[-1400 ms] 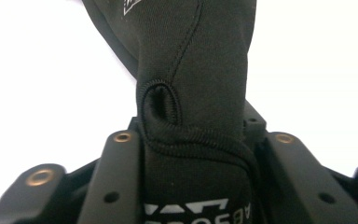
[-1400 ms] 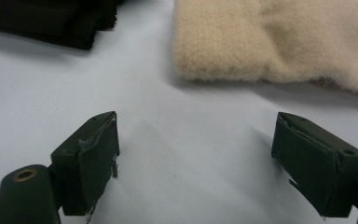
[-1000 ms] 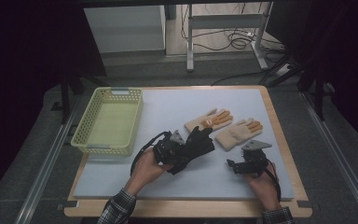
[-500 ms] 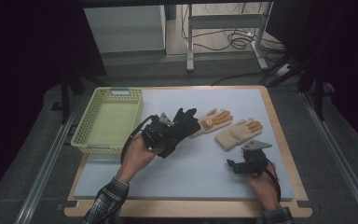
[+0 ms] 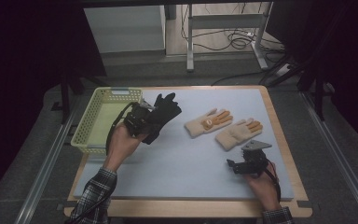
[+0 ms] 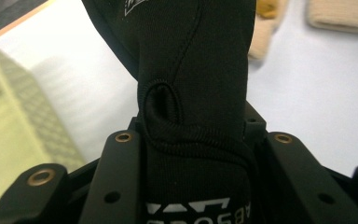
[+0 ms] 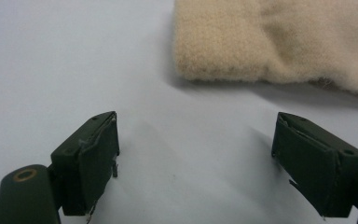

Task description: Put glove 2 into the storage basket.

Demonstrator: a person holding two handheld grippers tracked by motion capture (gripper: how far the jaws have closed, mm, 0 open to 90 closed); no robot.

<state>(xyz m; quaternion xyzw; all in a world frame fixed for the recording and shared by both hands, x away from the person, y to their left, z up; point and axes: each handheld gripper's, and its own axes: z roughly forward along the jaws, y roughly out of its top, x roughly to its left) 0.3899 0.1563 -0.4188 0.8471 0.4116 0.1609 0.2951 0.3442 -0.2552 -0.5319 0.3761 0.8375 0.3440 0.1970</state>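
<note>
My left gripper (image 5: 154, 122) squeezes the black glove (image 5: 164, 112) left of the frame's middle, so I should lift it over the basket (image 5: 89, 125) rim before letting go, while my right gripper (image 5: 234, 166) waits open, lower right.

Table (image 5: 177, 158) with basket (image 5: 103, 122), beige gloves (image 5: 223, 128)

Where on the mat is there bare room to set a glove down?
Bare mat lies between the left gripper holding the black glove and the right gripper, and in front of the yellow basket. It is crowded around the two beige gloves.
</note>
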